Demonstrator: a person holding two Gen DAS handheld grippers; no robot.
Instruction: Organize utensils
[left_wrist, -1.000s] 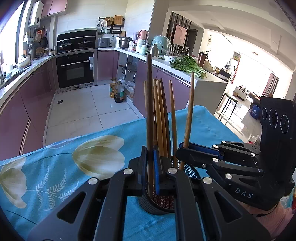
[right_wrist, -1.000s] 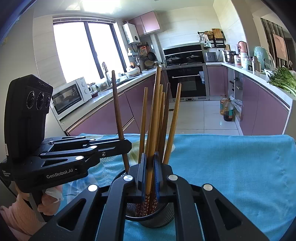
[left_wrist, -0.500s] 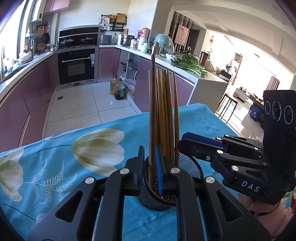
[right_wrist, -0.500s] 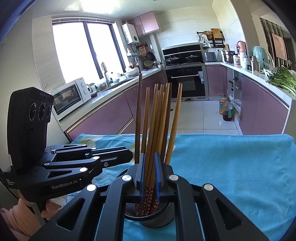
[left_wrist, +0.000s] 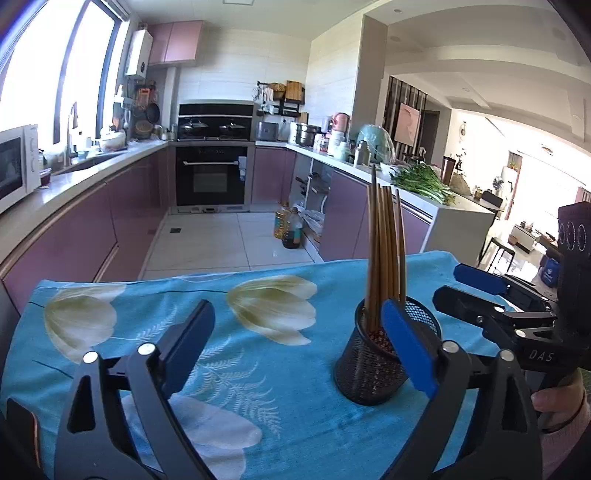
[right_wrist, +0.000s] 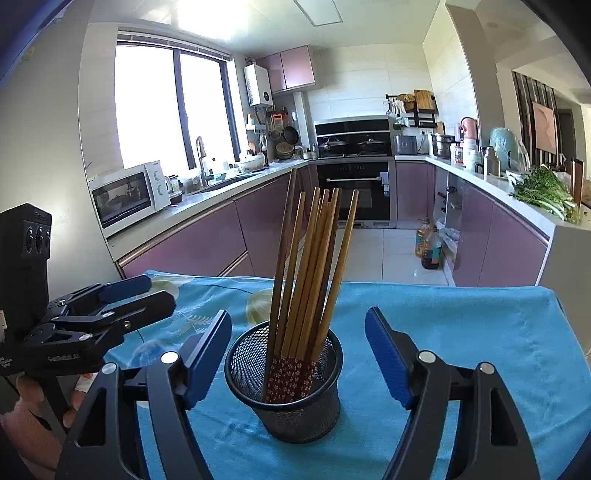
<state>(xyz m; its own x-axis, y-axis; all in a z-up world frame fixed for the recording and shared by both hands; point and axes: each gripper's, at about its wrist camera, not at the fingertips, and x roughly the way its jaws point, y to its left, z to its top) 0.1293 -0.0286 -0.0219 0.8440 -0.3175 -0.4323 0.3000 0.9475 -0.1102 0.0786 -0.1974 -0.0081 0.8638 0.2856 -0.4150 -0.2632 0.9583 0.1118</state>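
Chopsticks (right_wrist: 306, 273) are all standing bundled in the black mesh cup (right_wrist: 284, 398), centre-low in the right wrist view, right of centre in the left wrist view (left_wrist: 384, 258). Largest to smallest:

- Blue floral tablecloth (left_wrist: 258, 369) is covering the lower half of both frames; no loose utensils are showing on it.
- Left gripper (left_wrist: 295, 347) is sitting wide open at the bottom of its frame, holding nothing; its right pad is overlapping the cup rim in the picture, contact unclear.
- Right gripper (right_wrist: 297, 354) is also spread wide and empty, jaws flanking the cup without touching it.
- Cup is standing upright near the table's near edge.
- Sticks are leaning right-of-vertical, patterned ends down.

Judgement: sorting is looking essentially finished.

Risks from here:
- Cup is looking light and top-heavy; a jaw clipping the rim or the tall sticks on the way out could be tipping it.
- Cloth is sitting loose, so dragging a finger across it could be pulling the cup along.
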